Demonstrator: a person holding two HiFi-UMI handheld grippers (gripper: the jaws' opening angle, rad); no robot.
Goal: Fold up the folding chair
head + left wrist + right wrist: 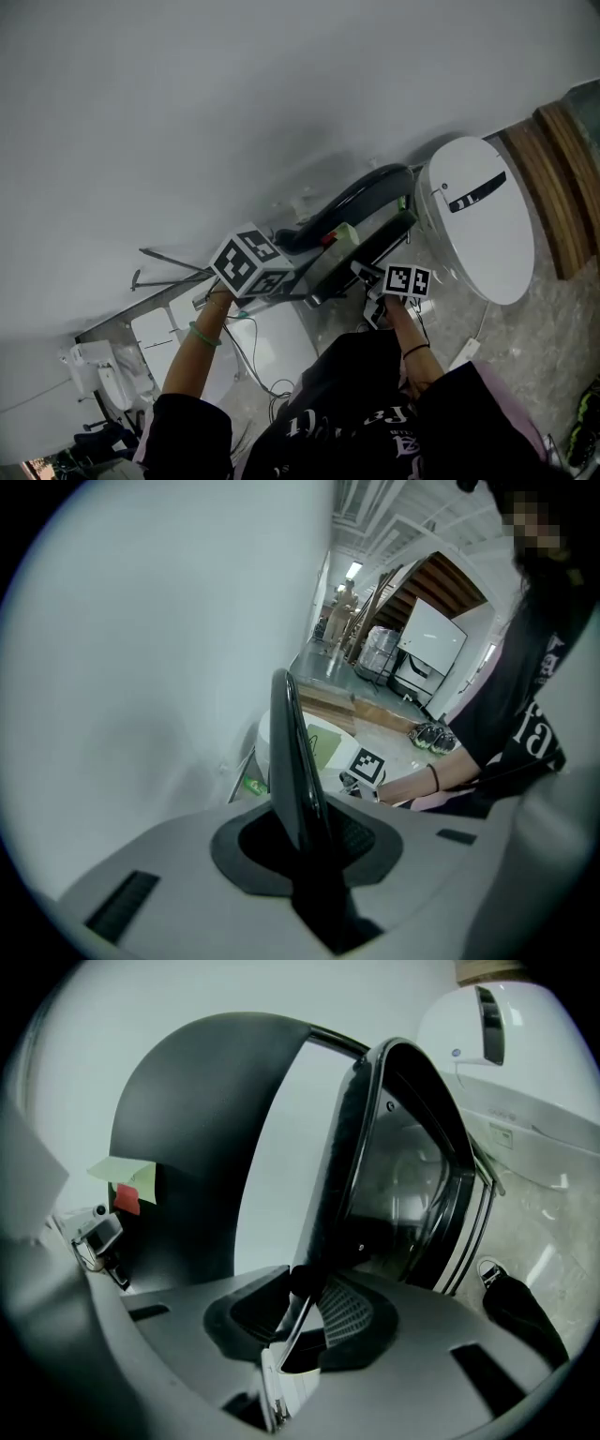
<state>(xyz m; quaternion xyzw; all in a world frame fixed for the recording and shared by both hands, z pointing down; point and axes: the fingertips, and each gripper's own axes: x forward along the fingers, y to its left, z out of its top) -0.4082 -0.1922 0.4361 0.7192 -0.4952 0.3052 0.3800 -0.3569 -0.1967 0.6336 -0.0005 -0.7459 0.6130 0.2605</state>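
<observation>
As left tool [305, 841] and right tool [309, 1321] clench it, the folding chair [356, 197] spans between them.

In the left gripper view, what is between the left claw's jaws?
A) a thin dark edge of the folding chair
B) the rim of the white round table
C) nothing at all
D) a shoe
A: the left gripper view shows the left claw with its jaws pressed on a thin dark edge of the folding chair, which rises straight up out of them.

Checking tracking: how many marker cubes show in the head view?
2. One marker cube left of centre, by the folding chair; the other right of it. None looks hidden.
</observation>
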